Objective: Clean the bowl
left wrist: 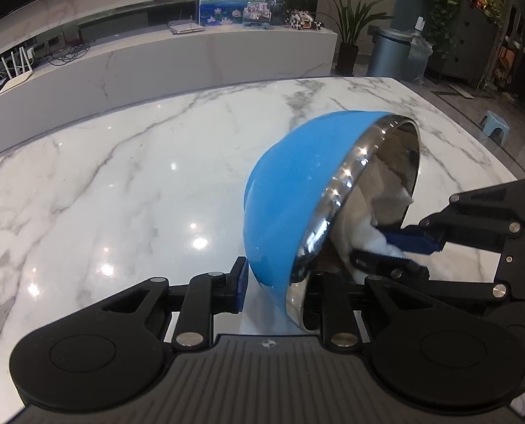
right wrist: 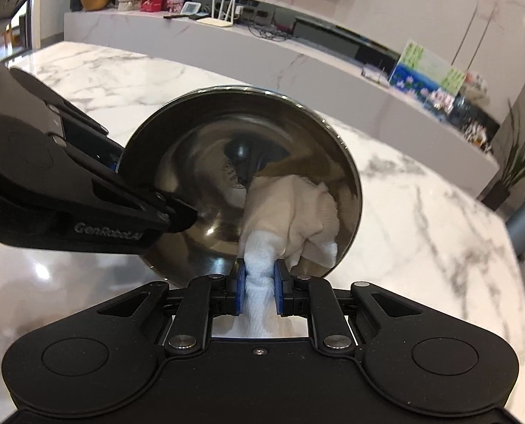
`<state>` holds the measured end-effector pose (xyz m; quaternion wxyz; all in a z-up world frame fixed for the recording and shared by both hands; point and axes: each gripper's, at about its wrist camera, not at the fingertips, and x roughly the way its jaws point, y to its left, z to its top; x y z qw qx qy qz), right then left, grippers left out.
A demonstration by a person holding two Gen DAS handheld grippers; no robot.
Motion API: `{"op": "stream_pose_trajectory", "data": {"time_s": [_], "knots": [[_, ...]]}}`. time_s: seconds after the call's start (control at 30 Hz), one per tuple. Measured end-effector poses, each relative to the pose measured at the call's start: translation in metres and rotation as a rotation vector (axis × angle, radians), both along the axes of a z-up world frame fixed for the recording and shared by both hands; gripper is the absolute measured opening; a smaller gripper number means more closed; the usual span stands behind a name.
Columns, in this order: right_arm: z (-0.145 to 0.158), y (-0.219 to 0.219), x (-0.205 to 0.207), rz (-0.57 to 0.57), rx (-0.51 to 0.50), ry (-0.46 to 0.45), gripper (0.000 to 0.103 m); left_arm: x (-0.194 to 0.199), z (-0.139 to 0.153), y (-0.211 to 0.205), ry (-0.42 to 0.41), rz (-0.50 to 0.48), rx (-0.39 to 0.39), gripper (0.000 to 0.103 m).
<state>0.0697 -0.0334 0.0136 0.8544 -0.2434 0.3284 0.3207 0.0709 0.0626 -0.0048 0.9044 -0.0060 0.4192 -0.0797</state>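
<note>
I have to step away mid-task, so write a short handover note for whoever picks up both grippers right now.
Left gripper: shut on the rim of the bowl, holding it tipped on its side above the marble table, opening facing the right gripper.
Right gripper: shut on the white cloth, whose free end is pressed inside the steel interior.
Done: bowl lifted, cloth in contact with the inside.
Left: finish wiping the interior, then set bowl and cloth down. How clean it is cannot be judged.

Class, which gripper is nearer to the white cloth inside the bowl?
Right. The right gripper is clamped on the cloth itself; the left gripper grips the bowl at its rim, apart from the cloth.
</note>
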Motion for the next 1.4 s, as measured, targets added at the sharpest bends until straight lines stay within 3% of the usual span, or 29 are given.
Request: {"op": "stream_pose_trajectory", "data": {"time_s": [0.2, 0.27, 0.6, 0.8, 1.0, 1.2, 1.4], "knots": [[0.005, -0.006, 0.007, 0.004, 0.133, 0.172, 0.014, 0.002, -0.004, 0.003, 0.020, 0.014, -0.028, 0.023], [0.005, -0.005, 0.008, 0.007, 0.143, 0.187, 0.014, 0.002, -0.005, 0.003, 0.025, 0.014, -0.030, 0.024], [0.007, 0.001, 0.003, -0.003, 0.101, 0.141, 0.014, 0.002, -0.003, 0.005, 0.034, 0.005, -0.023, 0.020], [0.009, 0.007, -0.007, -0.020, -0.024, -0.062, 0.013, 0.001, 0.001, 0.000, 0.025, -0.001, 0.008, 0.019], [0.003, 0.008, -0.006, -0.010, -0.023, -0.037, 0.013, 0.001, 0.002, 0.004, 0.000, 0.020, -0.039, 0.020], [0.004, 0.005, -0.001, -0.012, 0.010, 0.009, 0.014, 0.001, 0.008, 0.009, -0.059, 0.052, -0.075, 0.035], [0.006, 0.004, 0.002, 0.011, 0.062, 0.091, 0.014, 0.002, 0.009, 0.011, -0.074, 0.068, -0.094, 0.037]]}}
